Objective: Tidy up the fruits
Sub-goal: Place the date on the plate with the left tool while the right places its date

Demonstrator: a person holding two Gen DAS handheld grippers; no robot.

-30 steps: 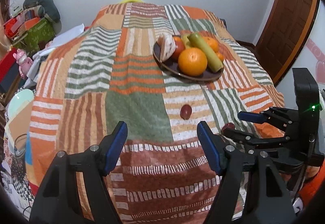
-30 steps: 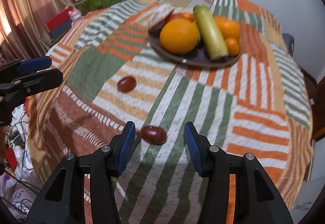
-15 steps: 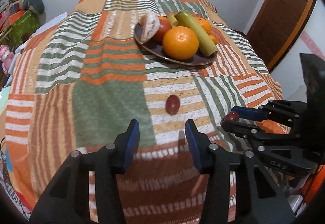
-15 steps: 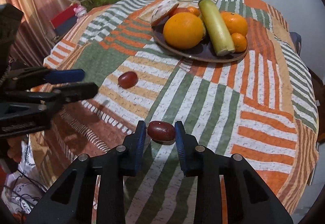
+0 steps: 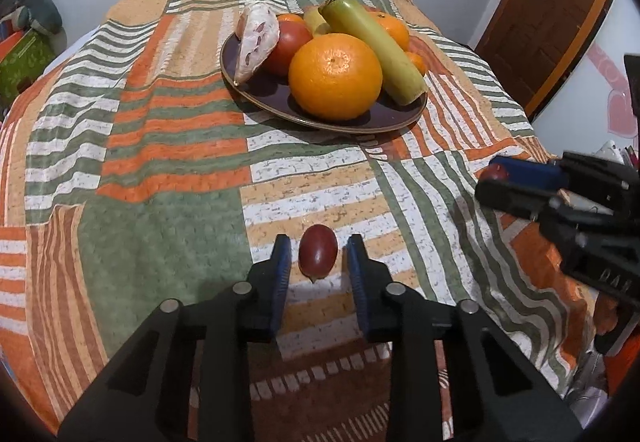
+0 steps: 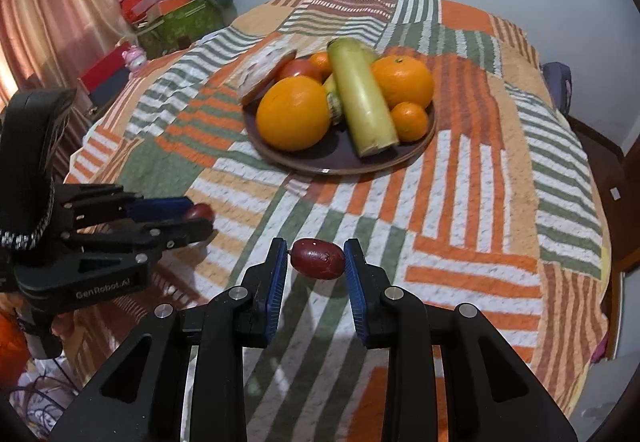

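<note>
The right gripper (image 6: 315,260) is clamped on a dark red plum-like fruit (image 6: 318,259), lifted clear of the quilt-covered bed (image 6: 500,226), presumably bound for the plate (image 6: 416,153) of oranges at upper centre. The left gripper (image 5: 316,258) brackets the second small red fruit (image 5: 317,256) low in its frame, fingers narrowly apart; whether the pads touch it I can't tell. It still rests on the quilt.

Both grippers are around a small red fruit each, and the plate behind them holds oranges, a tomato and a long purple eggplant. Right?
Not quite. The long item on the plate is a pale green vegetable, not a purple eggplant; the right wrist view shows it clearly. The rest stands: left gripper and right gripper each bracket a small red fruit.
</note>
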